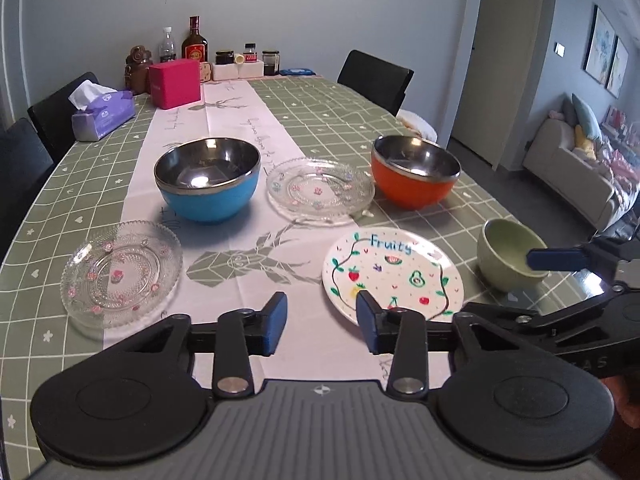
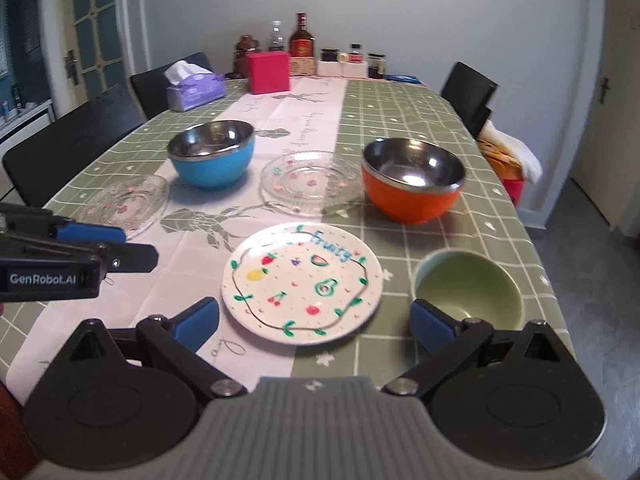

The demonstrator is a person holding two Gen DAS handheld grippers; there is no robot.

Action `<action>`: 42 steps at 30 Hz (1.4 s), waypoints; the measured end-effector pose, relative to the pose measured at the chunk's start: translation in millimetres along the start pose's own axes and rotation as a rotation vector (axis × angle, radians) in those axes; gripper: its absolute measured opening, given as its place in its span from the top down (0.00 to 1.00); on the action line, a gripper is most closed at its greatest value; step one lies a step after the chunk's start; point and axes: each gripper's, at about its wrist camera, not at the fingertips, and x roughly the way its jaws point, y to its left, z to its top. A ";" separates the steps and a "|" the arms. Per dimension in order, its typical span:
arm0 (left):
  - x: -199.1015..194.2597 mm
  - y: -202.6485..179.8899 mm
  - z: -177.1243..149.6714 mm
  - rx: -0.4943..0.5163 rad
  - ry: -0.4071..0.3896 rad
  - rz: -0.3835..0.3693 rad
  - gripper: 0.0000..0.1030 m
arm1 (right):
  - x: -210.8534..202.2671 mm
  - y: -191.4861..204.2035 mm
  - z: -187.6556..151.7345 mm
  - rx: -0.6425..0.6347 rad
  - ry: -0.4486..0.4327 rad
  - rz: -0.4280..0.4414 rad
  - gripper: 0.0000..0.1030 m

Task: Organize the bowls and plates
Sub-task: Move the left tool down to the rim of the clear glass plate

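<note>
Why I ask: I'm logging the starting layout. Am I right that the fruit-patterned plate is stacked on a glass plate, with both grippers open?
Not quite. The fruit-patterned plate lies alone on the tablecloth, clearest in the right wrist view. The left gripper and right gripper are open.

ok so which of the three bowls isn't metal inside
The small pale green ceramic bowl at the table's near right edge; its inside is plain green. The blue bowl and orange bowl are both lined with shiny steel.
</note>
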 end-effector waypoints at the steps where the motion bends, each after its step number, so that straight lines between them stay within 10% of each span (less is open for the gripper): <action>1: 0.8 3.2 1.9 -0.009 0.003 -0.002 0.65 | 4.4 0.1 2.7 0.002 0.001 0.015 0.14; 12: 5.4 53.4 19.6 0.021 -0.018 0.105 0.76 | 65.4 26.5 50.0 0.096 0.047 0.208 0.65; 30: 38.4 203.5 41.7 -0.272 0.066 0.223 0.84 | 166.0 101.6 94.6 0.227 0.192 0.421 0.78; 42: 68.2 252.3 25.0 -0.423 0.136 0.156 0.90 | 209.9 103.9 95.0 0.356 0.284 0.434 0.77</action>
